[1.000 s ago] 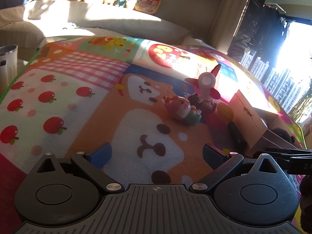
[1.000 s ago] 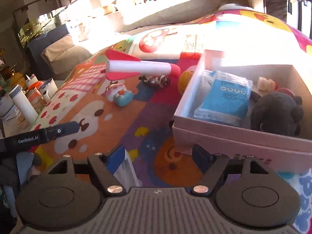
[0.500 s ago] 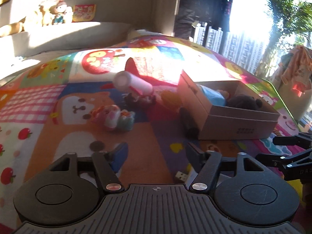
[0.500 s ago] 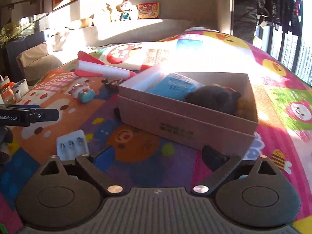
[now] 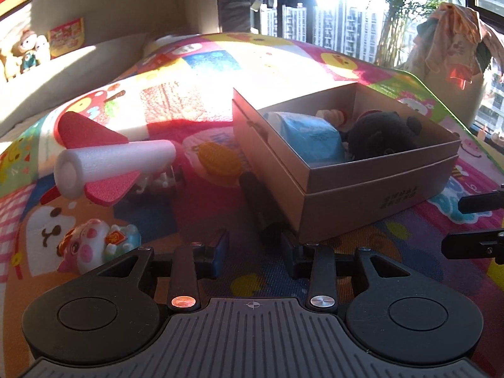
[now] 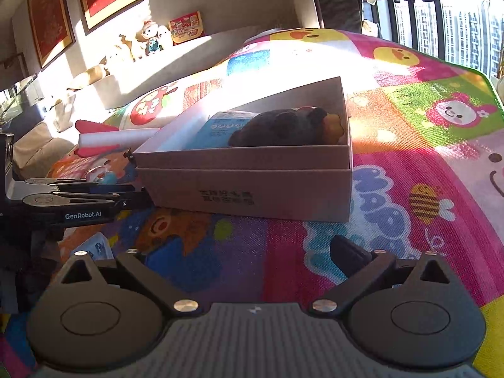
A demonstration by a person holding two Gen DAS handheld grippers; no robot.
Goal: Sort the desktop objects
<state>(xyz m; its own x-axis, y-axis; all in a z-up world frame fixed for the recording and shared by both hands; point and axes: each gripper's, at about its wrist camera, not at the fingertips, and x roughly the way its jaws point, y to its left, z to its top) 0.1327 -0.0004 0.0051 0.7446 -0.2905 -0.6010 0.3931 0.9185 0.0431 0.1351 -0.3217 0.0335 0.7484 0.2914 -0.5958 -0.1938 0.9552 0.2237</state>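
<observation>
Left wrist: cardboard box (image 5: 371, 189) just beyond closing, empty left hand-held gripper (image 5: 255, 252)

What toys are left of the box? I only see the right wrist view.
Observer: A pig toy lies near the rocket.
Child: Anything beside the box?
Observer: A dark stick lies along the box's left wall.
Child: Is the left gripper holding something?
Observer: No. The left gripper has its jaws closing with nothing pinched; the stick's end sits just ahead.
</observation>
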